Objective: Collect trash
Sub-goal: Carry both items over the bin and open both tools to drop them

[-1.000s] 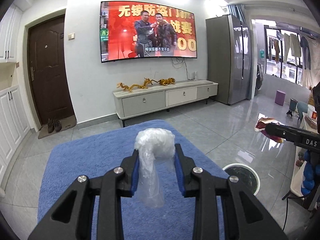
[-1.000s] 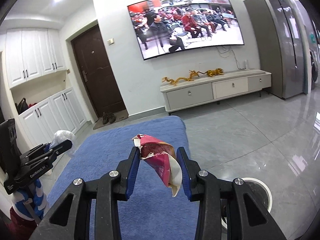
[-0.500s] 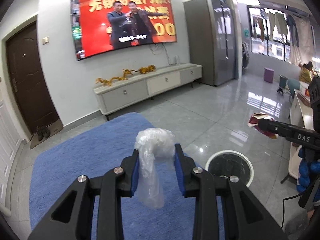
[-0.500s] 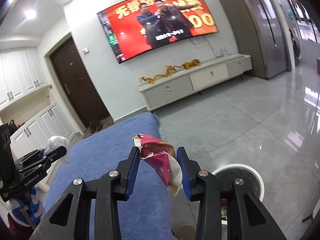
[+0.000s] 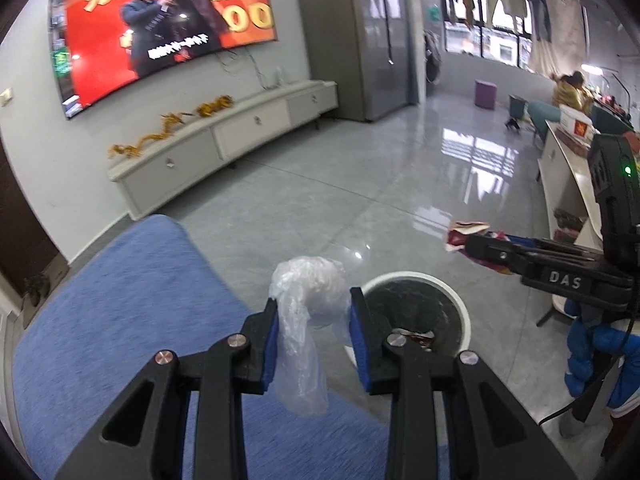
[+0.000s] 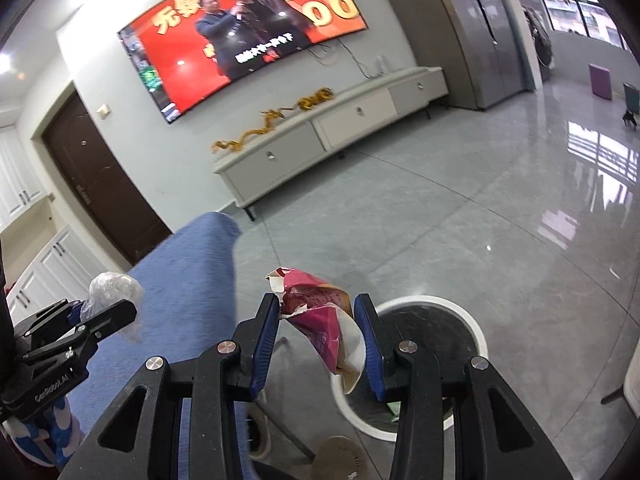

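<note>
Gripping crinkly clear plastic bag [image 5: 308, 320], left hand-held gripper [image 5: 314, 334]; right hand-held gripper [image 6: 318, 334] clamping crumpled red wrapper [image 6: 320, 316].

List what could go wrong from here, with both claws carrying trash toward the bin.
1. The plastic wad is light and sits short of the bin, over the blue cloth's edge; released now, it may miss.
2. The wrapper hangs above the near rim and could catch there.
3. Both claws converge and may collide.

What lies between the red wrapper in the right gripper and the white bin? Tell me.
Nothing. In the right wrist view the red wrapper, clamped in the right gripper, hangs before the white bin's near rim, with no object between them.
</note>
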Available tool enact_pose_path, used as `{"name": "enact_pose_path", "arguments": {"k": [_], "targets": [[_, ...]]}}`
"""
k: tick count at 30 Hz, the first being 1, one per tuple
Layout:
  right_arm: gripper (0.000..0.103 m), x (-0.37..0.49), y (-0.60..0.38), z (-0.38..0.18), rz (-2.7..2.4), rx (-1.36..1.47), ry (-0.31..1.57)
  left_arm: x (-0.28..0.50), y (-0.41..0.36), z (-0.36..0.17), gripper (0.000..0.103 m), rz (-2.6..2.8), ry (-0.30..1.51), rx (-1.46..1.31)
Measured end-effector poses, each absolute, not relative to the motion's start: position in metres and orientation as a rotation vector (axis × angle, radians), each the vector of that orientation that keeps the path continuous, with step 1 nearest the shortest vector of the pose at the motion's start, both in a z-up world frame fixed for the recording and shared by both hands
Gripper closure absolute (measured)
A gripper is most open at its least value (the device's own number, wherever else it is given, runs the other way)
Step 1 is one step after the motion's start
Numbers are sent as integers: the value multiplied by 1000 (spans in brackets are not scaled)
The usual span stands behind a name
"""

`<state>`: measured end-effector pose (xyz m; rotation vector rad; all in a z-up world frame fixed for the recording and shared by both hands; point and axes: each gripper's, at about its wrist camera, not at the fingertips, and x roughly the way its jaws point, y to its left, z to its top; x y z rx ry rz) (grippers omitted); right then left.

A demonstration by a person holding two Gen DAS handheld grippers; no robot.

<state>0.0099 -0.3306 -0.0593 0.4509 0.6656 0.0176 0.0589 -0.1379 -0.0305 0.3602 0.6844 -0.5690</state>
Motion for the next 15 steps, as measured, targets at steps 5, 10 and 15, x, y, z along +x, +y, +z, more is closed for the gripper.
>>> {"name": "enact_pose_path", "arguments": {"k": [5,10,15], "targets": [[65,22,-349,-90,-23,493,724,80,-176,-63,72,-623,767,391],[65,33,-361,-116,-77,513,783,99,-207,-94,72,-666,844,406],[64,42,-366,-135,-109,531,820,111,-228,-111,71,-681,882,400]]}}
